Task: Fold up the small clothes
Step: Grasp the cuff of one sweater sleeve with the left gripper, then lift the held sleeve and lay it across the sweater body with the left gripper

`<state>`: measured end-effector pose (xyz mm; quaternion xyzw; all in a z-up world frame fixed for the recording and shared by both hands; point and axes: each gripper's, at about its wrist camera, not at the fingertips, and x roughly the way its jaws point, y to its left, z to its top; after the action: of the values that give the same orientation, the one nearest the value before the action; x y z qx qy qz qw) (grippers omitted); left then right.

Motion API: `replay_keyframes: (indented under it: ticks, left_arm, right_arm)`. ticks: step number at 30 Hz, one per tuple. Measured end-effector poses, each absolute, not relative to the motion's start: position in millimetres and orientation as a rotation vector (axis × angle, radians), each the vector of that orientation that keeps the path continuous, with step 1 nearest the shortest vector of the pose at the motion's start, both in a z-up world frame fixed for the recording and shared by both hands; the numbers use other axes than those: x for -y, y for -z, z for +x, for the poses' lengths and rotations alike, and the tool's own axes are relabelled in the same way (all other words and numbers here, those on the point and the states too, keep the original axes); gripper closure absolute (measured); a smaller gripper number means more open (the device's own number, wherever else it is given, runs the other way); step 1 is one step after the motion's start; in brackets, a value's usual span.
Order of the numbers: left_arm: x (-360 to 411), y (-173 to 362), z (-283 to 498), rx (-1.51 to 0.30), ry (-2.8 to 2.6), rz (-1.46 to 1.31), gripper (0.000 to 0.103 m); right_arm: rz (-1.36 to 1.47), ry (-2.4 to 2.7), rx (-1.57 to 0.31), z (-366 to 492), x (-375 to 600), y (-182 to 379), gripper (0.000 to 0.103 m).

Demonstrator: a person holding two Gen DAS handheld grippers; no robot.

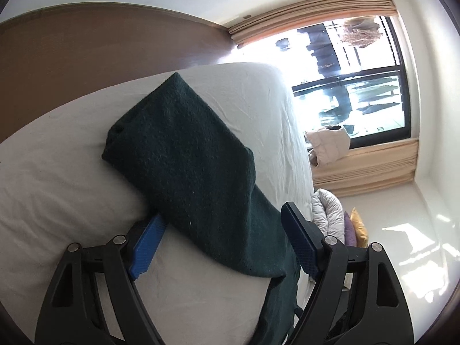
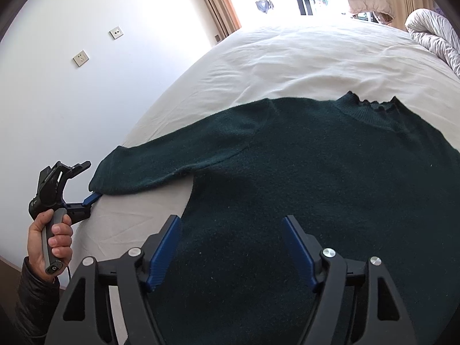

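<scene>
A dark green knit sweater [image 2: 316, 172] lies flat on the white bed sheet [image 2: 287, 57], collar toward the window. One sleeve [image 2: 149, 166] stretches left to the bed's edge. My left gripper [image 2: 92, 178], held by a hand [image 2: 54, 238], straddles that cuff with its jaws wide: one blue finger is under the cuff, the other stands clear of it. In the left wrist view the sleeve [image 1: 178, 143] runs between the left gripper's [image 1: 222, 215] spread fingers. My right gripper [image 2: 231, 218] hovers open over the sweater's lower body, fabric between its fingers, with the pads not pressing.
A white wall with two sockets [image 2: 80, 58] runs beside the bed's left edge. A rolled grey quilt [image 2: 437, 34] lies at the far right corner. A window [image 1: 353, 86] with beige curtains, a brown headboard [image 1: 86, 49], and cushions [image 1: 356, 230] on the floor surround the bed.
</scene>
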<state>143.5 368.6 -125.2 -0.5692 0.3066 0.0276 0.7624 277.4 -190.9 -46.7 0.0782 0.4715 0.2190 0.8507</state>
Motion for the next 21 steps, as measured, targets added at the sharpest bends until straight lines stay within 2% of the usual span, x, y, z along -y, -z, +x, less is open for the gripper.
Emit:
replay_keyframes:
  ticks: [7, 8, 9, 10, 12, 13, 17, 21]
  left_arm:
    - [-381.0, 133.5, 166.6, -0.634, -0.061, -1.304, 0.026]
    - [-384.6, 136.0, 167.4, -0.63, -0.061, -1.317, 0.038]
    - [-387.6, 139.8, 170.1, -0.634, -0.066, -1.338, 0.059]
    - [-392.5, 145.2, 172.2, -0.64, -0.07, -1.361, 0.07]
    - [-396.4, 151.0, 171.9, -0.639, -0.075, -1.38, 0.09]
    - [-396.9, 150.1, 169.7, -0.636, -0.085, -1.36, 0.094]
    - [-389.2, 130.5, 166.6, -0.598, -0.117, -1.233, 0.095]
    - [-369.0, 89.6, 182.7, -0.551, -0.126, -1.074, 0.096]
  right_arm:
    - [0.163, -0.435, -0.964, 289.3, 196.3, 40.5, 0.028]
    - [0.159, -0.434, -0.962, 291.2, 195.3, 41.1, 0.028]
    - [0.153, -0.432, -0.96, 292.8, 194.0, 42.3, 0.028]
    - [0.149, -0.43, -0.96, 294.6, 193.0, 43.2, 0.029]
    - [0.146, -0.423, -0.962, 299.5, 192.0, 46.5, 0.031]
    - [0.148, -0.421, -0.963, 302.1, 192.2, 48.5, 0.033]
    - [0.154, -0.401, -0.987, 318.7, 194.2, 58.7, 0.046]
    - [0.213, -0.394, -1.007, 337.3, 201.8, 67.9, 0.05]
